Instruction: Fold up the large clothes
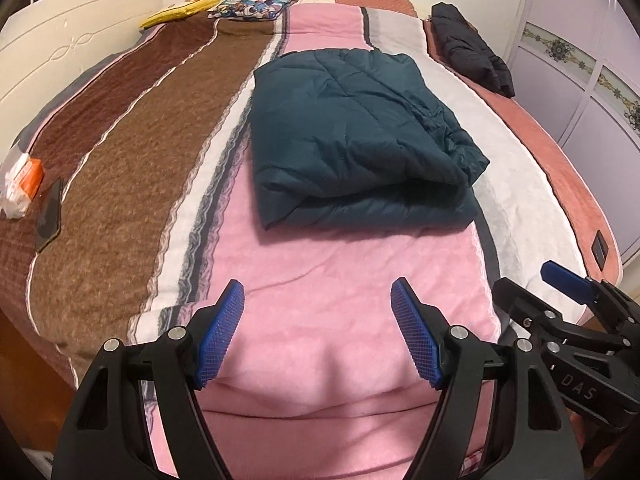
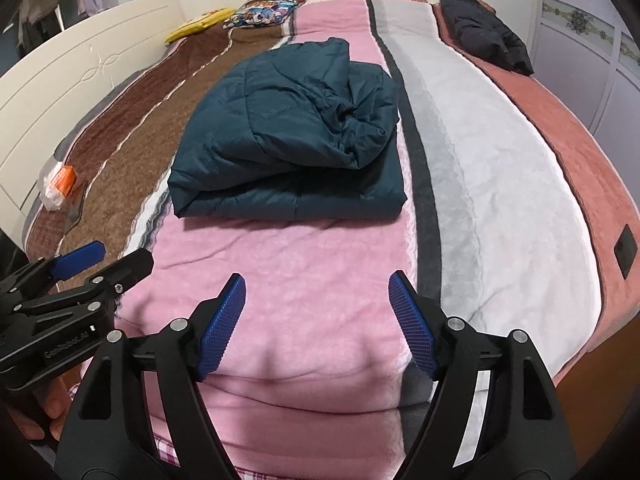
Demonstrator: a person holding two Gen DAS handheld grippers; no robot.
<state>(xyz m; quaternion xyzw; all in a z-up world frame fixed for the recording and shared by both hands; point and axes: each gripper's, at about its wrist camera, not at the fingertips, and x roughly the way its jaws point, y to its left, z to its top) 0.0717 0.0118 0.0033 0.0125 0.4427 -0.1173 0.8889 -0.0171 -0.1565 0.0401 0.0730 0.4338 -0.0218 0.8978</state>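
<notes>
A dark teal puffer jacket (image 1: 356,136) lies folded into a thick rectangle on the pink stripe of the bed blanket (image 1: 320,288); it also shows in the right wrist view (image 2: 292,140). My left gripper (image 1: 318,332) is open and empty, held above the near edge of the bed, well short of the jacket. My right gripper (image 2: 316,324) is open and empty, beside the left one at the same edge. Each gripper shows in the other's view: the right gripper (image 1: 560,300) at lower right, the left gripper (image 2: 80,276) at lower left.
A black jacket (image 1: 468,48) lies bunched at the far right of the bed. Pillows (image 1: 252,4) lie at the far end. An orange and white packet (image 1: 22,184) and a dark flat item (image 1: 50,216) sit at the left. A white headboard (image 1: 72,36) stands left, wardrobe doors (image 1: 580,80) right.
</notes>
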